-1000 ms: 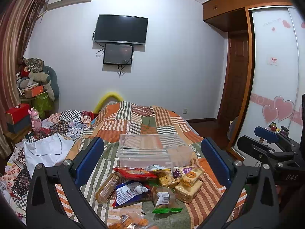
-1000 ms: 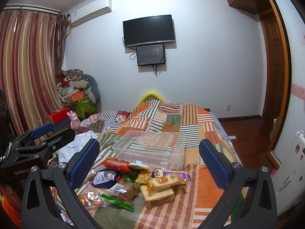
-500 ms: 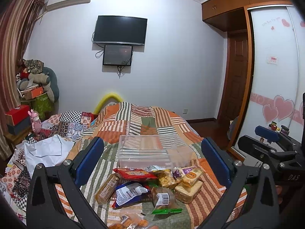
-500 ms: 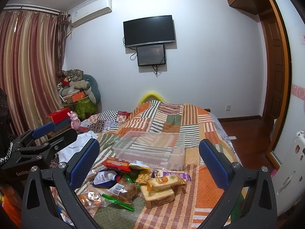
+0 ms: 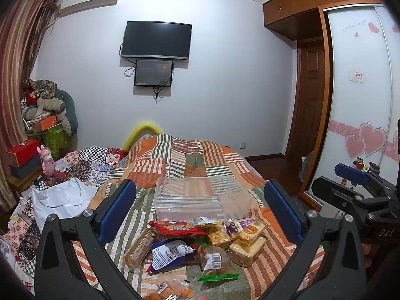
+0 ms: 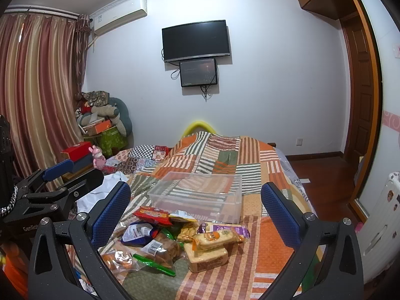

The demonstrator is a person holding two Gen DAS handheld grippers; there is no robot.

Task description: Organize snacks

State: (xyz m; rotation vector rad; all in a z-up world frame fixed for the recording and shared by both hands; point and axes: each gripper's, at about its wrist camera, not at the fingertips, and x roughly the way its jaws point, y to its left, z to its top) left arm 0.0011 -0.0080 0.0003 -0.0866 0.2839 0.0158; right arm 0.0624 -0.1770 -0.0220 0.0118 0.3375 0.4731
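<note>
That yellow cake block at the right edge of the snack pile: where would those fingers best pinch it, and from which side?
Probably across the short width of the yellow cake block, coming down from above on its open right side. It lies flat on the quilt with its right side free, while a smaller orange-labelled packet rests on its far edge. The right gripper, open and nearest, suits it.

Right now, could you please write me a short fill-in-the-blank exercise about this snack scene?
1. The clear plastic bin holds ____ snacks.
2. The snack pile lies on a patchwork ____.
3. Both the left gripper and the right gripper have their jaws ____.
4. The red packet lies at the pile's edge nearest the ____.

Missing words: no; bedspread; open; bin
</note>
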